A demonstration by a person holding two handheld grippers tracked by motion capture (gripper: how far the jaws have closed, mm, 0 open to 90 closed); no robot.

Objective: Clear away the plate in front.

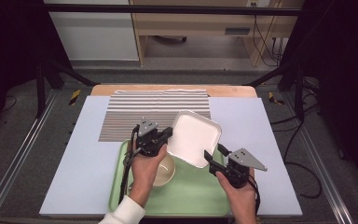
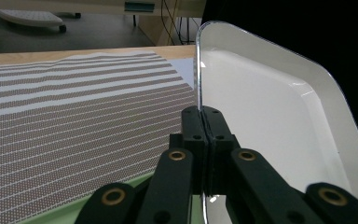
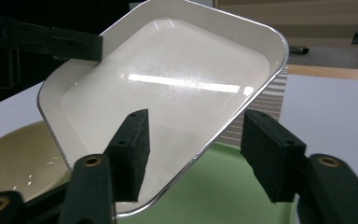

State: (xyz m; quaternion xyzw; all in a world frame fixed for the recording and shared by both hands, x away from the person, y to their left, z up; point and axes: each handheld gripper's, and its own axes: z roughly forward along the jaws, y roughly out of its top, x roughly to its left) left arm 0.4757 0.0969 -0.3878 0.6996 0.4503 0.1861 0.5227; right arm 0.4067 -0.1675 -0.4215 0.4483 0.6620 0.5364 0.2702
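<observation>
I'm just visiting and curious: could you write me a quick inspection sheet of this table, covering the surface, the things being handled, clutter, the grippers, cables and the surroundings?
Surface: pale board on a wooden table, with a striped cloth at the back.
Job's things: white square plate held tilted above a green tray; cream bowl on the tray.
Clutter: nothing seen.
Grippers: left gripper shut on the plate's rim; right gripper open, jaws either side of the plate's near edge.
Cables: one trails from each gripper; more lie on the floor at right.
Surroundings: grey floor, wooden furniture behind, dark stands at the sides.
</observation>
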